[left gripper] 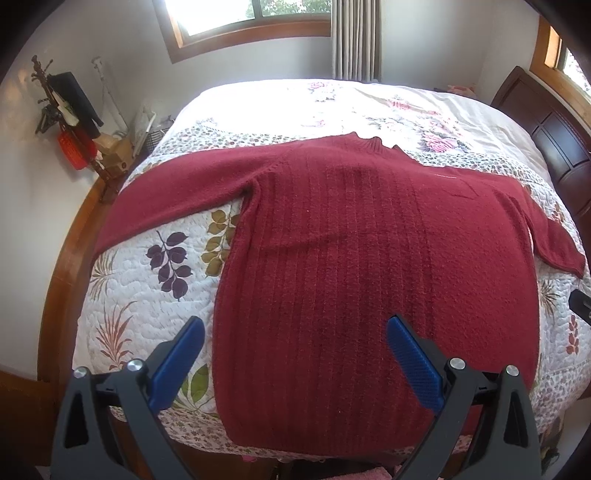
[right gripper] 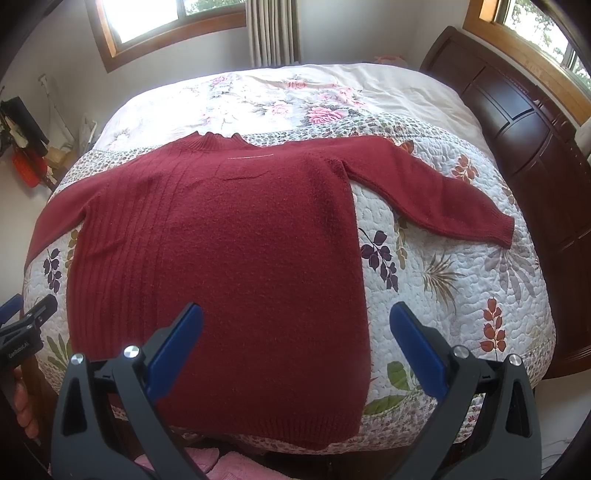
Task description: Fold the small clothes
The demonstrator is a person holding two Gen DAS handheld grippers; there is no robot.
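Slippage threatens: red knit sweater (left gripper: 351,258) hem overhangs quilt (right gripper: 443,280) edge at six o'clock, with left gripper (left gripper: 295,354) and right gripper (right gripper: 295,343) both spread, empty.

A floral quilted bed (right gripper: 461,280) with dark wooden headboard (right gripper: 524,122) stands under bright wood-framed windows (left gripper: 221,18) and white walls.

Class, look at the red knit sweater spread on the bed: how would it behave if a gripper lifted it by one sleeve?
The red knit sweater would probably sag limply, since it follows the quilt's curve. Its thick fuzzy knit suggests some weight and good grip, not slipperiness. The far sleeve would likely drag behind.
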